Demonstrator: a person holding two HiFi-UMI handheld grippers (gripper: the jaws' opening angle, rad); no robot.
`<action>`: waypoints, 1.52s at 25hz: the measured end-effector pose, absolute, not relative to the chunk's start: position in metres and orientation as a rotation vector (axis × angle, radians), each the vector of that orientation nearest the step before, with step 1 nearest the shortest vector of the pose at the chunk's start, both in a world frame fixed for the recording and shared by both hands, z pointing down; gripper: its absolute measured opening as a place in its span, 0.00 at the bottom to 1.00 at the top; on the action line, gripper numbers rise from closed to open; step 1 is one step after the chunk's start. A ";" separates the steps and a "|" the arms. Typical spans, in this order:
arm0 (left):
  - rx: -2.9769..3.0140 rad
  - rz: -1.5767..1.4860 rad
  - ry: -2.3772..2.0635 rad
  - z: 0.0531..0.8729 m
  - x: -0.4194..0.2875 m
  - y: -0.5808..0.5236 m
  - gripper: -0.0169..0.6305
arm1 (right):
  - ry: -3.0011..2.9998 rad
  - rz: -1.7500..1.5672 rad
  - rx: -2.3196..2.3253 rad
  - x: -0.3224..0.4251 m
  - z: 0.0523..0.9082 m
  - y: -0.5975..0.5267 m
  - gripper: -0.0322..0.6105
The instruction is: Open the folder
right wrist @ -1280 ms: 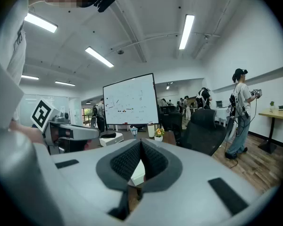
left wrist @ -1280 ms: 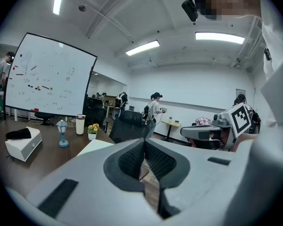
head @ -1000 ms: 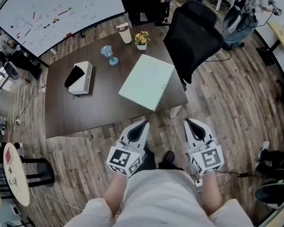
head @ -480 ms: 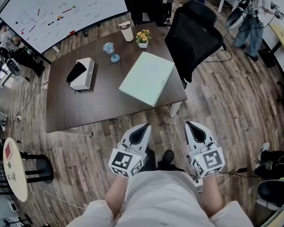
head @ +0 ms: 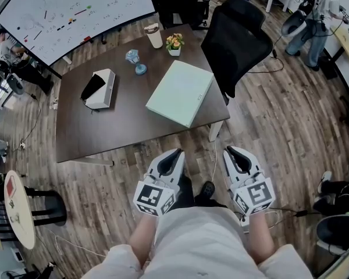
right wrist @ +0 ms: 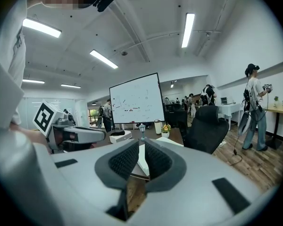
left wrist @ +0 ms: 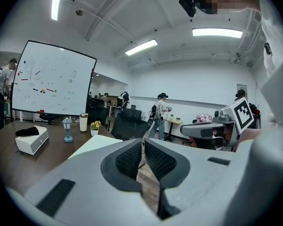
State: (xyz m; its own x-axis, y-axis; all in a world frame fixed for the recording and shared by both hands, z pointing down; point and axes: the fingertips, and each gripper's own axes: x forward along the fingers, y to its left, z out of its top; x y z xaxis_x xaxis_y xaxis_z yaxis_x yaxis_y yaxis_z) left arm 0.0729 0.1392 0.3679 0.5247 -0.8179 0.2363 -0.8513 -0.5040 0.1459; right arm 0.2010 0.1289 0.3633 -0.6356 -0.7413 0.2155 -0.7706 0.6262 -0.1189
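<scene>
A pale green folder (head: pixel 180 93) lies shut and flat on the dark brown table (head: pixel 104 133), near its right front corner. Both grippers are held low in front of the person, short of the table's near edge and apart from the folder. My left gripper (head: pixel 176 153) is shut with nothing in it; its pads meet in the left gripper view (left wrist: pixel 141 144), with the folder (left wrist: pixel 92 145) ahead to the left. My right gripper (head: pixel 229 150) has just been opening; a narrow gap shows between its pads (right wrist: pixel 141 147), with nothing held. The folder (right wrist: pixel 170 142) lies beyond.
On the table stand a white box (head: pixel 100 90) with a black item on it, a blue figurine (head: pixel 135 62), a cup (head: pixel 153 38) and a small flower pot (head: pixel 174 44). A black office chair (head: pixel 238 39) is at the table's right side. A whiteboard (head: pixel 64 7) stands behind.
Both grippers hold nearly the same stance in front of the table. The picture has shifted a little, and the person at the back right has changed place.
</scene>
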 end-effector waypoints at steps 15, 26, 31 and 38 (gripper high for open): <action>2.584 0.242 -1.367 0.376 0.038 0.101 0.19 | -2.663 0.313 1.285 0.164 0.367 0.090 0.32; 2.671 0.373 -1.287 0.388 0.018 0.056 0.28 | -2.622 0.348 1.343 0.142 0.370 0.041 0.35; 2.694 0.407 -1.228 0.398 0.011 0.037 0.29 | -2.593 0.371 1.368 0.132 0.376 0.020 0.34; 2.695 0.489 -1.125 0.433 -0.004 0.012 0.30 | -2.539 0.395 1.390 0.115 0.385 -0.009 0.33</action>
